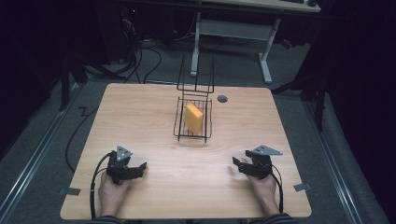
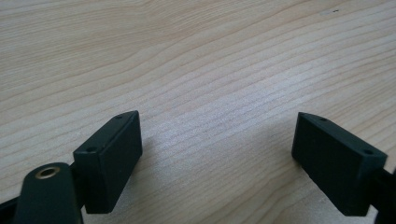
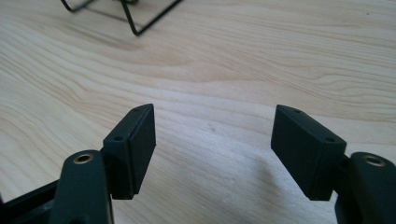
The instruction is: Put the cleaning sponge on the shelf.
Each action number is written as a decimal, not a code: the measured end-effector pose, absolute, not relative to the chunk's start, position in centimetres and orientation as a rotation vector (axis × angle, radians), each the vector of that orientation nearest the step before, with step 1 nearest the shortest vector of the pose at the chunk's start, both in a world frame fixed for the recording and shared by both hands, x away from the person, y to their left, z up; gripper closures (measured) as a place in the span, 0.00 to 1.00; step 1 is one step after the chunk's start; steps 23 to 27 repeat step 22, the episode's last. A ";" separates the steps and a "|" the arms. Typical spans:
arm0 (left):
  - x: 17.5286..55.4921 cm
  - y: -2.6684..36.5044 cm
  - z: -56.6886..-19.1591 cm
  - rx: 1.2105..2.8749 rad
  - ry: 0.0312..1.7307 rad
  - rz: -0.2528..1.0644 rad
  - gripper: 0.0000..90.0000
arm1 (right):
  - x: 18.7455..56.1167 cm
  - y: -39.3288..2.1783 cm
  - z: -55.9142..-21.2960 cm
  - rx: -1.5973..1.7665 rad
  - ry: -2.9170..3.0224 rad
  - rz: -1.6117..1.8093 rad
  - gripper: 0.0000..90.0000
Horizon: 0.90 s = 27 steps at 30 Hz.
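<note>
You hold a gripper in each hand, low on a wooden table [image 1: 140, 116]. In the high view, the left gripper [image 1: 133, 171] sits at the lower left of the frame and the right gripper [image 1: 243, 166] at the lower right. Both are spread apart with nothing between the jaws — each gripper view looks past its two black pads onto bare wood grain.

Above the centre of the high view stands a black wire basket [image 1: 179, 119]. A yellow sponge [image 1: 194, 117] with a pink edge leans tilted inside it. The basket's handle stands upright at its far end. Both grippers are well apart from it.

What could go wrong, as a judgement: the wire basket looks light, so a push from one gripper may slide or tip it before you get a hold. The sponge is soft and sits tilted — a pinch near its corner could let it twist free. The thin wires around it leave little room, and a wide-open pad may catch on one. In the right gripper view, the basket's wire foot [image 3: 135, 21] shows at the upper left, so your approach there is off to one side.
</note>
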State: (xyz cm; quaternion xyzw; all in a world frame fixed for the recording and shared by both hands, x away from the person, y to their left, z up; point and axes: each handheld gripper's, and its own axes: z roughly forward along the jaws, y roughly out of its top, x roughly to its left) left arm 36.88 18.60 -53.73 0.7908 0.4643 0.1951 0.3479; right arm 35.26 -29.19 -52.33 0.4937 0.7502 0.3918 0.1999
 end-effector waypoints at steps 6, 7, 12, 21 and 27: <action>36.9 18.6 -53.7 2.052 1.204 0.504 0.19 | 35.7 -28.3 -53.1 1.366 2.167 0.936 0.35; 36.9 18.6 -53.7 2.052 1.204 0.504 0.19 | 35.7 -28.3 -53.1 1.366 2.167 0.936 0.35; 36.9 18.6 -53.7 2.052 1.204 0.505 0.19 | 35.7 -27.9 -53.1 1.335 2.179 0.913 0.34; 36.9 18.6 -53.7 2.051 1.205 0.505 0.19 | 35.7 -27.9 -53.1 1.337 2.177 0.912 0.34; 36.9 18.6 -53.7 2.050 1.205 0.505 0.19 | 35.7 -27.9 -53.1 1.337 2.177 0.912 0.34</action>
